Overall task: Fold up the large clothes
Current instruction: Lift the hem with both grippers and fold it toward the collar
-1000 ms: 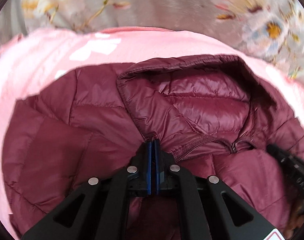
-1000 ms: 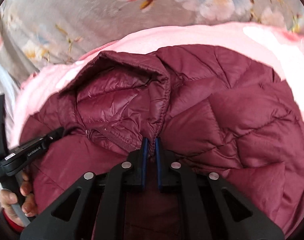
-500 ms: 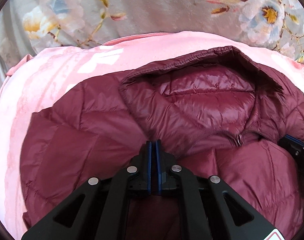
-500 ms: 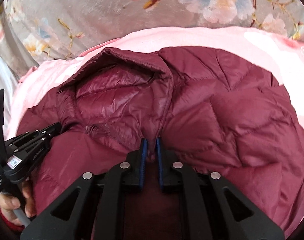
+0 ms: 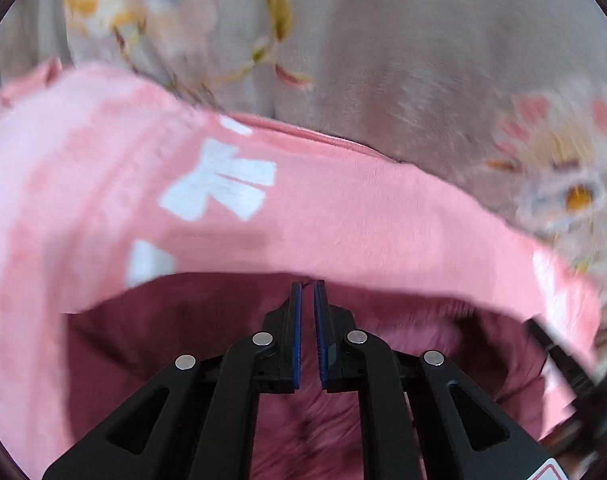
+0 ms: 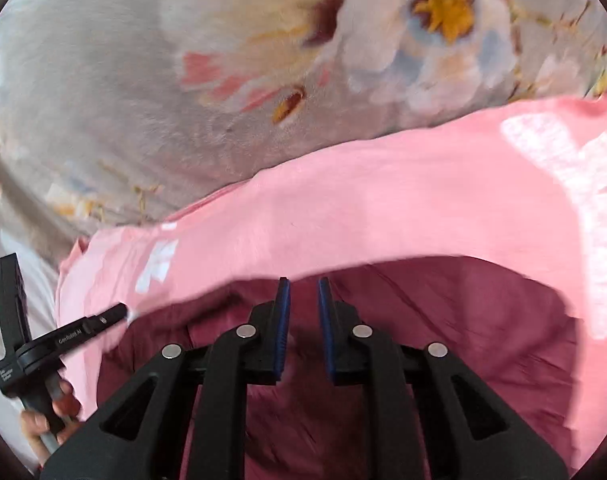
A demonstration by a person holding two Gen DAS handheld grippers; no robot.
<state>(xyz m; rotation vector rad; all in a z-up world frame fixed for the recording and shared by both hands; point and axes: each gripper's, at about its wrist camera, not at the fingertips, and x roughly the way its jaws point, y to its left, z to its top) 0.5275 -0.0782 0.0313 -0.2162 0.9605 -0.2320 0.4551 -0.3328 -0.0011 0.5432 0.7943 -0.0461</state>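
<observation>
The maroon quilted jacket point(image 5: 163, 340) lies on a pink cloth with white prints point(image 5: 343, 220) and fills the lower part of both wrist views, blurred by motion. My left gripper point(image 5: 307, 286) hovers over the jacket's far edge, its blue pads a narrow gap apart with no cloth between them. My right gripper point(image 6: 304, 282) hangs above the jacket point(image 6: 463, 320) too. Its jaws are opening and nothing is between them. The left gripper's body point(image 6: 63, 336) shows at the lower left of the right wrist view, held by a hand point(image 6: 43, 420).
A grey bedspread with large flowers point(image 6: 103, 100) stretches beyond the pink cloth point(image 6: 363, 220) and takes the upper half of each view. The right gripper's black tip point(image 5: 555, 352) pokes in at the right edge of the left wrist view.
Both grippers let go of the jacket's collar folds and drew up and back. The jacket has slid low in both views, and more pink cloth and bedspread show.
</observation>
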